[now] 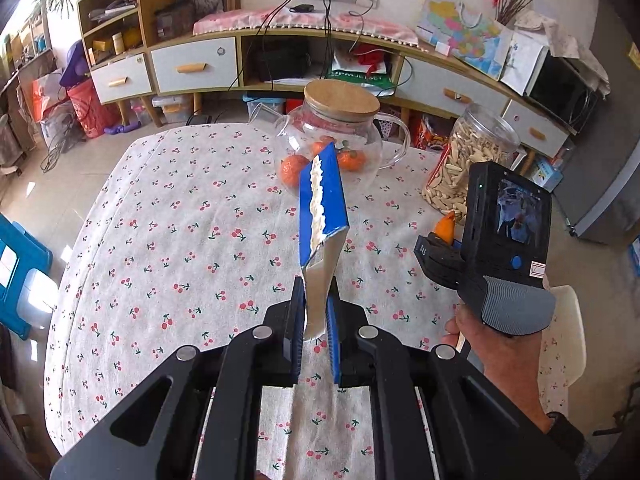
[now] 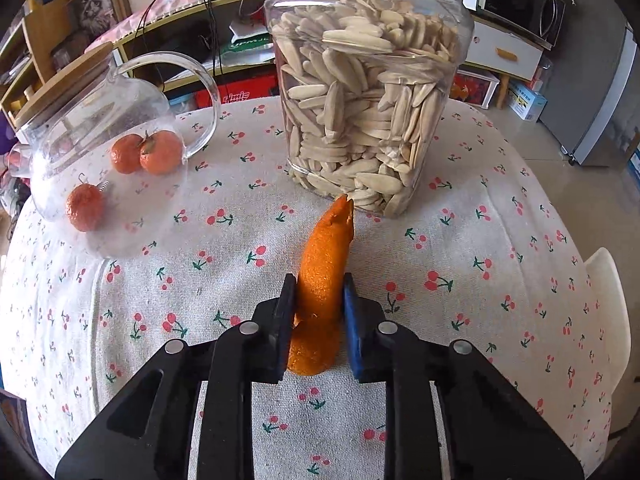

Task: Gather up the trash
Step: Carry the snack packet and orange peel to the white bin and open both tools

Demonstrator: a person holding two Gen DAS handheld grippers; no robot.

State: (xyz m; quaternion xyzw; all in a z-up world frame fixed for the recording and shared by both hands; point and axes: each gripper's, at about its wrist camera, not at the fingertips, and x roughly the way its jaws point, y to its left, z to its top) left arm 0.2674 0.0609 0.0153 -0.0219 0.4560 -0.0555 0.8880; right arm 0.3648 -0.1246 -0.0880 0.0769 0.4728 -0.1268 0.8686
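My left gripper (image 1: 316,300) is shut on a torn blue foil wrapper (image 1: 322,208) with a silver inside, held upright above the cherry-print tablecloth (image 1: 180,240). My right gripper (image 2: 319,292) is shut on a piece of orange peel (image 2: 324,264) and holds it just above the cloth in front of the seed jar. The right gripper's body and the hand holding it show in the left wrist view (image 1: 500,240), with the peel (image 1: 446,226) poking out.
A glass teapot (image 1: 340,132) with a cork lid stands at the table's far side with three tangerines (image 2: 146,152) beside it. A clear jar of seeds (image 2: 368,100) stands at the right. A cabinet (image 1: 192,64) lines the wall. A white chair (image 2: 612,300) is at the right edge.
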